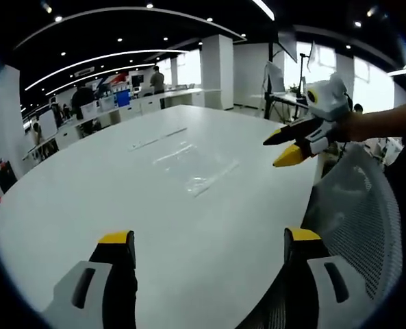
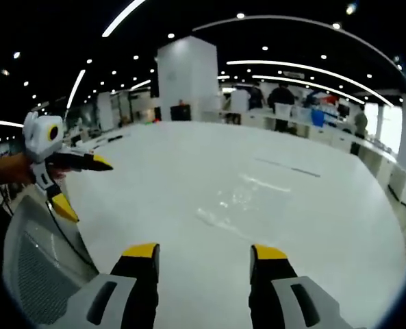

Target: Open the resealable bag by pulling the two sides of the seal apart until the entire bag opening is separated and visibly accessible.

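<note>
A clear resealable bag (image 1: 196, 168) lies flat near the middle of the white table (image 1: 86, 199), hard to make out against the surface. My left gripper (image 1: 209, 236) is held open over the table's near edge, well short of the bag, with nothing between its jaws. My right gripper (image 1: 271, 153) comes in from the right, open and raised above the table to the right of the bag. In the right gripper view the bag (image 2: 244, 199) glints ahead of my open right gripper (image 2: 204, 251), and the left gripper (image 2: 90, 190) hovers open at the left, held by a hand.
A grey mesh chair back (image 1: 357, 205) stands at the table's edge, below the grippers (image 2: 38, 264). A thin clear strip (image 1: 158, 139) lies on the table beyond the bag. Desks, a white column (image 2: 185, 79) and people stand far behind.
</note>
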`<move>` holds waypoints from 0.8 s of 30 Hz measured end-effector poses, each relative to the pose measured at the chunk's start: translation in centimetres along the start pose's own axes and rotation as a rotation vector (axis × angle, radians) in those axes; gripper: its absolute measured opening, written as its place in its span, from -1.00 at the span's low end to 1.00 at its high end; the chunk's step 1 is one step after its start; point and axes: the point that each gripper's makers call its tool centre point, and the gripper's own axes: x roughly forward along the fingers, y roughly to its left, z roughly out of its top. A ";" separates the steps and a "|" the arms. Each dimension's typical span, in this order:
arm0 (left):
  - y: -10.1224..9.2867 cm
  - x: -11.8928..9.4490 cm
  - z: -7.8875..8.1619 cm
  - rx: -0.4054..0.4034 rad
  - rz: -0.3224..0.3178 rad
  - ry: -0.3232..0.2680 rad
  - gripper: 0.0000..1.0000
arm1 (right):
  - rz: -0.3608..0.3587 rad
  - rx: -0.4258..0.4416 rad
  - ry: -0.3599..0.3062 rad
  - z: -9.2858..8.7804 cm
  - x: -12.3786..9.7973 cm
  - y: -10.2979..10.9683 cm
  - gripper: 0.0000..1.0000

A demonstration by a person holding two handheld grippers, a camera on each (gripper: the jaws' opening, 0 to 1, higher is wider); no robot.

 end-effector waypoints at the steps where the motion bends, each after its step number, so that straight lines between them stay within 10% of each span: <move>1: 0.0 0.0 0.0 0.000 0.000 0.000 0.76 | 0.002 -0.003 0.002 0.0 0.2 0.0 0.01; 24: 0.8 -0.1 0.0 -0.015 -0.009 -0.002 0.74 | 0.076 -0.143 0.084 0.4 5.3 -0.5 -0.12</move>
